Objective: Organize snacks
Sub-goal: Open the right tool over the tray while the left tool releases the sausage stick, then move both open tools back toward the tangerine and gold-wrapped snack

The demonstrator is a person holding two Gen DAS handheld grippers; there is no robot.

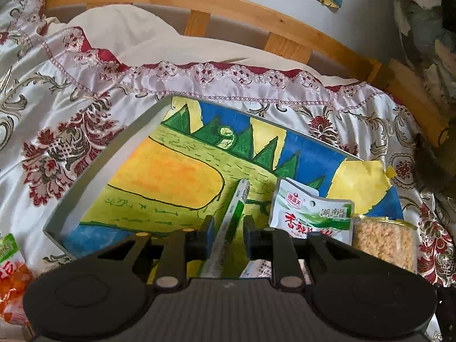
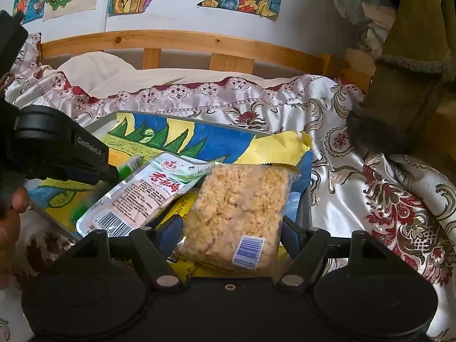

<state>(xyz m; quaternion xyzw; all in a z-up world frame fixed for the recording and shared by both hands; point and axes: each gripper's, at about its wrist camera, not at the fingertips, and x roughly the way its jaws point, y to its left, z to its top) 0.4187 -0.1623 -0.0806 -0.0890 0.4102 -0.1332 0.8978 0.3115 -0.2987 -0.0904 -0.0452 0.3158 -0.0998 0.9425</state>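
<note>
patterned satin bedspread, grey tray lined with a painted sheet. our left gripper: jaws slightly apart, green-white snack pack edge-on between them, pads seemingly clear. our right gripper: wide around the crumbly rice-cake pack, contact unclear. white pouch beside it, in tray.

The lower end of the thin green-and-white packet is hidden behind the body of the left gripper; contact with the pads cannot be judged. The white pouch is cut across its lower print by a gripper finger. An orange snack bag is cropped by the left edge. In the right wrist view, the near edge of the clear bag of yellow crumbs is concealed between the fingers of the right gripper, and a yellow wrapper beneath is mostly covered. The pouch's small print is illegible. A hand is cropped at the left edge.
</note>
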